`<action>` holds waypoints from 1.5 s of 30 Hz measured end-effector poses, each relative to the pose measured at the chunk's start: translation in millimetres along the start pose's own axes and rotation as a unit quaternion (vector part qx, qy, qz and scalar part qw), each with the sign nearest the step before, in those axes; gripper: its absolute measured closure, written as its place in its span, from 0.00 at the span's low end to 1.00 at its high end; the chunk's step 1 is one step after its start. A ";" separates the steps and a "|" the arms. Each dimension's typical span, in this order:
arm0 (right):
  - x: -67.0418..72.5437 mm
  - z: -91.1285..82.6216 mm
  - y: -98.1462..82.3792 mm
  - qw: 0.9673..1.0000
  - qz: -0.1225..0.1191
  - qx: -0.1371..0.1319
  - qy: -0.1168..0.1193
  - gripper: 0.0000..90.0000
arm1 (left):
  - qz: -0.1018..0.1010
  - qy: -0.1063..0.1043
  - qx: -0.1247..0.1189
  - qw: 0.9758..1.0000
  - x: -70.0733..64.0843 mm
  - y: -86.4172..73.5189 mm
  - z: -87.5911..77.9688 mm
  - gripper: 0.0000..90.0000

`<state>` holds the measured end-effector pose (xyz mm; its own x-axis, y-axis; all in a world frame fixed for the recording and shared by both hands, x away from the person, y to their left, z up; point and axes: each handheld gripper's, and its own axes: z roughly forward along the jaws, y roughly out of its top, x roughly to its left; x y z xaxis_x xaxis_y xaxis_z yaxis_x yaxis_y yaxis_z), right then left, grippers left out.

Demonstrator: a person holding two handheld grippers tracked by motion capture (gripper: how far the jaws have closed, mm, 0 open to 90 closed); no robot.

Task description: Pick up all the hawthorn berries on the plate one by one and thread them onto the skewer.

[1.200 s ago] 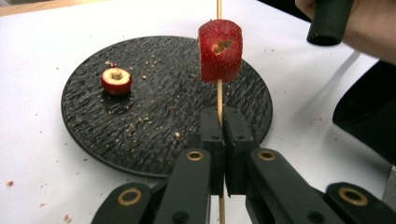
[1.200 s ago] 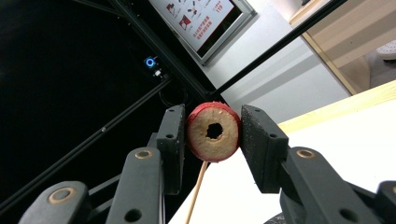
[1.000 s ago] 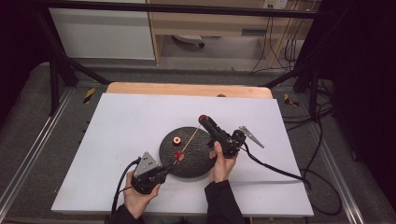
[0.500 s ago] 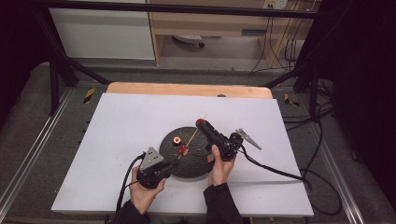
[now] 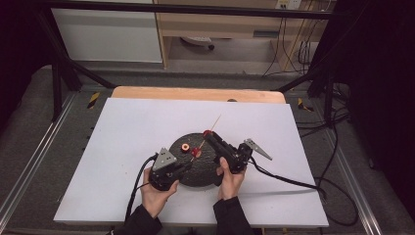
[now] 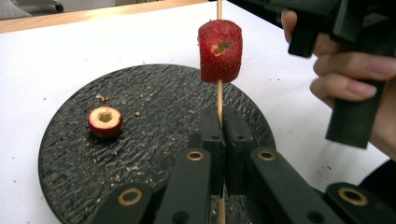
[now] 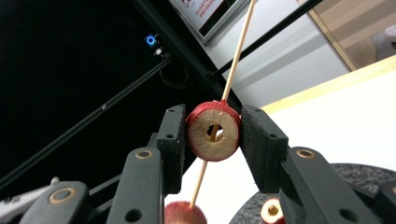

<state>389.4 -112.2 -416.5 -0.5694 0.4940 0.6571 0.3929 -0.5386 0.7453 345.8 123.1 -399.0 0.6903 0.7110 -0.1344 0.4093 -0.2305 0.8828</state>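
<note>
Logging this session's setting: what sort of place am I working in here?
Most likely a lab recording station, not a kitchen: a white-topped table inside a black metal frame, loose cables on the grey floor, and a black round plate as the staged work surface.

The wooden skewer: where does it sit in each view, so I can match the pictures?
High view: wooden skewer runs diagonally up-right from the black round plate.
Left gripper view: vertical at centre, clamped in the left tool.
Right gripper view: slants from top centre through the held fruit ring.
Shared landmark: the loose fruit ring lying on the plate.
</note>
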 end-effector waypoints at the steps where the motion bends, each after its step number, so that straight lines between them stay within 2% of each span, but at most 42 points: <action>1: 0.1 -0.2 -1.5 1.000 0.000 0.002 0.000 0.69 | 0.000 0.000 0.000 1.000 0.0 1.1 0.8 0.98; 10: 0.8 -2.4 -7.0 1.000 -0.007 0.016 -0.003 0.69 | -0.001 -0.001 0.001 1.000 0.5 3.1 6.6 0.98; 16: -0.1 -1.7 -6.6 1.000 -0.009 0.029 -0.004 0.68 | 0.004 -0.003 0.003 1.000 2.8 1.4 4.6 0.98; 19: 0.8 -3.6 -4.9 0.999 -0.024 0.034 -0.011 0.61 | 0.009 -0.002 0.008 1.000 5.9 -1.6 1.1 0.98; 23: 0.6 -6.4 -1.3 0.998 -0.041 0.049 -0.016 0.54 | 0.004 0.003 0.012 1.000 14.0 -8.1 -5.1 0.98; 26: 0.0 -6.9 1.7 0.995 -0.055 0.075 -0.023 0.46 | 0.008 0.006 0.021 1.000 20.5 -13.4 -10.9 0.98; 30: -4.4 -7.5 4.6 0.988 -0.091 0.121 -0.038 0.34 | 0.011 0.013 0.030 0.999 29.1 -19.5 -20.6 0.98; 34: -8.0 -11.1 5.6 0.981 -0.114 0.150 -0.053 0.26 | 0.014 0.019 0.039 0.999 37.3 -24.7 -31.4 0.98; 39: -12.2 -14.1 7.4 0.964 -0.154 0.203 -0.073 0.14 | 0.015 0.022 0.051 0.998 47.7 -33.5 -45.9 0.98; 45: -16.2 -14.2 7.1 0.946 -0.181 0.254 -0.082 0.07 | 0.019 0.030 0.064 0.997 61.5 -48.9 -64.3 0.98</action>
<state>391.2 -133.7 -423.5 -0.6303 0.7047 0.3258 0.5140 0.0642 0.8554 329.8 220.9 -421.5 0.6708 0.7381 -0.0719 0.4597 -0.3378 0.8213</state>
